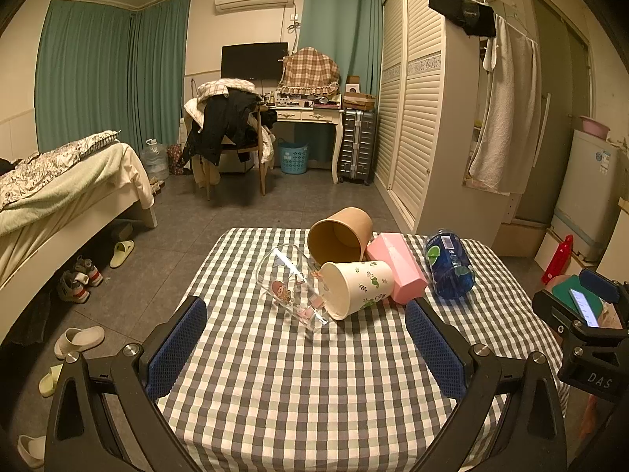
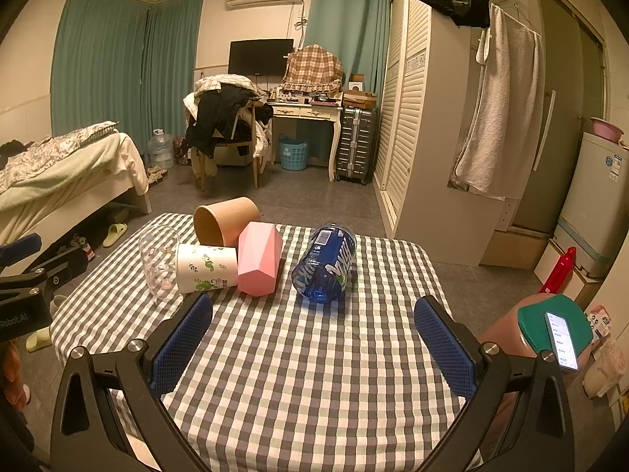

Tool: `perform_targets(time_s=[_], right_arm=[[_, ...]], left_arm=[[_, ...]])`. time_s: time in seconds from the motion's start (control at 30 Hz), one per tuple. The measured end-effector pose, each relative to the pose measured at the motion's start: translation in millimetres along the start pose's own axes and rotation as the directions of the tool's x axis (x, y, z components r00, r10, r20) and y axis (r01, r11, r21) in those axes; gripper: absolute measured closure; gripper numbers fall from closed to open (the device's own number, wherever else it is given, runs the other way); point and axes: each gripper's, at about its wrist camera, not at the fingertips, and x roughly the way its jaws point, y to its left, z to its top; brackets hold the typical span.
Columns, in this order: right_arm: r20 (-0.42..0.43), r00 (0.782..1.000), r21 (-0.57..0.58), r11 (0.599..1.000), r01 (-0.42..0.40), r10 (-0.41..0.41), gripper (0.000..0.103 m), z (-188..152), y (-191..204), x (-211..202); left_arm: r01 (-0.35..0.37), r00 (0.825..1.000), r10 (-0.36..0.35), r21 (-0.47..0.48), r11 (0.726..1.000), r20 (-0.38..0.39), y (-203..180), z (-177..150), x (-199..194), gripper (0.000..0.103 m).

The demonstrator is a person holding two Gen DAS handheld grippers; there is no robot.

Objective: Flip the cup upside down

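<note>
Five cups lie sideways on the checked table [image 1: 314,393]. Both claws, left gripper [image 1: 306,348] and right gripper [image 2: 314,344], gape wide, holding nothing. Maybe pinch the white paper cup [image 1: 359,288] softly, then tip it rim-down.

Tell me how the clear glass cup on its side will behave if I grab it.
The clear glass cup is smooth, so probably slippery and breakable. Lying on its side against the white paper cup, it may roll when nudged. The left gripper is open, short of it.

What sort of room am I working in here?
Most likely a lived-in bedroom: a bed on the left, a louvered wardrobe on the right, and a desk with a monitor at the far wall.
</note>
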Motion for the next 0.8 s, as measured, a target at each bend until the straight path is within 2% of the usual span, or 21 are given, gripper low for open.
perform_targets(time_s=[0.8], right_arm=[[0.006,1.000,0.005,1.000,0.003,-0.003,0.000,-2.3,-1.7,-1.0]], left_arm=[[0.016,1.000,-0.016,0.004,1.000,-0.017,-6.8,-8.0,6.1,0.000]])
